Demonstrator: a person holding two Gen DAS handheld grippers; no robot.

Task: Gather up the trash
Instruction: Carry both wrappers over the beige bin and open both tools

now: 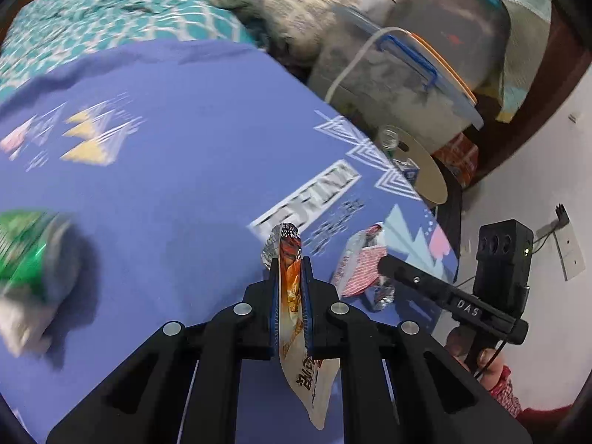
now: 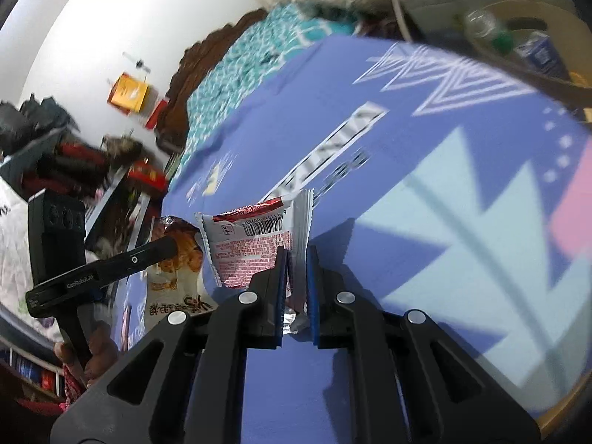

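My left gripper is shut on an orange and white snack wrapper, which hangs down between the jaws above a purple patterned bed sheet. My right gripper is shut on a red and silver wrapper with a barcode. The red wrapper also shows in the left wrist view with the right gripper's finger on it. The orange wrapper shows in the right wrist view at the left. A green wrapper, blurred, lies on the sheet at the left.
A teal patterned blanket and a grey pillow lie at the far end of the bed. A lidded plastic storage box stands beside the bed. A clear bottle and a small blue carton sit on a round stool.
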